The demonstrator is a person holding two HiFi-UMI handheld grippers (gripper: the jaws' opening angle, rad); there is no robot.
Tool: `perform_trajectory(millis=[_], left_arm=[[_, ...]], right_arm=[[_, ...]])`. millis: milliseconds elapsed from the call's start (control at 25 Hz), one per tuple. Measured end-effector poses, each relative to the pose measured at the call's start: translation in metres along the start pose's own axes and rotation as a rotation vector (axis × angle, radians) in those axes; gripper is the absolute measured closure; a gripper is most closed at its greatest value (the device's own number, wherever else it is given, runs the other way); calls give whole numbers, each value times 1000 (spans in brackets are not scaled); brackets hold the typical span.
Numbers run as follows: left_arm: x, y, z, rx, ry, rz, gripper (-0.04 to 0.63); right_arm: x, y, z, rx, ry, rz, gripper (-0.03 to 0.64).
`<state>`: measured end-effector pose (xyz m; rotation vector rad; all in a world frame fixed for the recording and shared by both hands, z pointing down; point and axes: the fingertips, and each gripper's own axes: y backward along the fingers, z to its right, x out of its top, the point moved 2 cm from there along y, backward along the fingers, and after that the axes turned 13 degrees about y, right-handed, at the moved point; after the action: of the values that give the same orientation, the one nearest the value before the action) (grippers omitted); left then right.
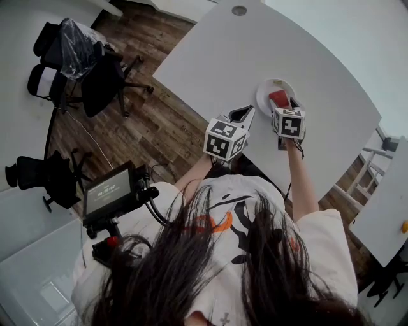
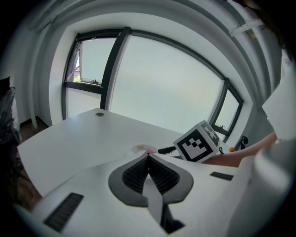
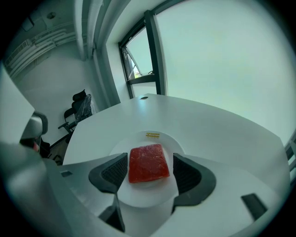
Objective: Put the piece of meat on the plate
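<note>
Head view with the two gripper views. The one container in sight is the round white plate [image 1: 266,91] [image 3: 138,198], which stands on the white desk [image 1: 319,57] [image 3: 217,125]. The piece of meat [image 1: 278,98] [image 3: 148,163], a flat red slab, lies on the middle of that plate, and a small yellow label [image 3: 152,135] sits on the plate's far rim.

My right claw [image 1: 285,104] [image 3: 148,170] is released. Its two ribbed pads [image 3: 115,170] stand either side of the meat, and a thin strip of plate shows between each pad and the slab. The claw hangs low over the near half of the plate.

My left claw [image 1: 245,115] [image 2: 149,158] is clenched on nothing, its pads meeting along one seam. It hovers just left of the plate near the desk's near edge. Its own view shows the plate [image 2: 141,149] just past the jaw tips and the right gripper's marker cube [image 2: 199,141] to the right.

The plate stands inward from the desk's near edge, closer to it than to the far side. Bare desk surrounds the plate, widest toward the far side and the grommet [image 1: 239,10]. Beyond the desk's left edge lies wooden floor [image 1: 146,121] with black office chairs [image 1: 83,63] well apart from both claws.
</note>
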<state>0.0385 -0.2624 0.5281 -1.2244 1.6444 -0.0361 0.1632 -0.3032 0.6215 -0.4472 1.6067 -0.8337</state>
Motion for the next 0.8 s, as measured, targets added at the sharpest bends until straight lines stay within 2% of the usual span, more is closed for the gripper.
perform_trajectory(millis=[160, 400, 480, 640, 680, 720, 800], left_arm=[[5, 6, 1, -3, 6, 17, 591], [14, 29, 14, -30, 11, 69, 589], [17, 31, 14, -38, 13, 81, 590], [15, 45, 17, -57, 1, 99, 590], [11, 54, 21, -65, -5, 105, 590], [6, 65, 26, -72, -10, 110, 591], [-3, 87, 32, -87, -16, 118, 591]], right_arm=[[20, 28, 6, -34, -70, 95, 310], [39, 85, -5, -2, -248, 261, 313], [42, 96, -12, 3, -275, 295, 397], [38, 118, -34, 29, -336, 333, 397], [34, 128, -42, 26, -353, 345, 410], [30, 141, -50, 17, -366, 358, 466], [23, 163, -70, -2, -375, 378, 477]])
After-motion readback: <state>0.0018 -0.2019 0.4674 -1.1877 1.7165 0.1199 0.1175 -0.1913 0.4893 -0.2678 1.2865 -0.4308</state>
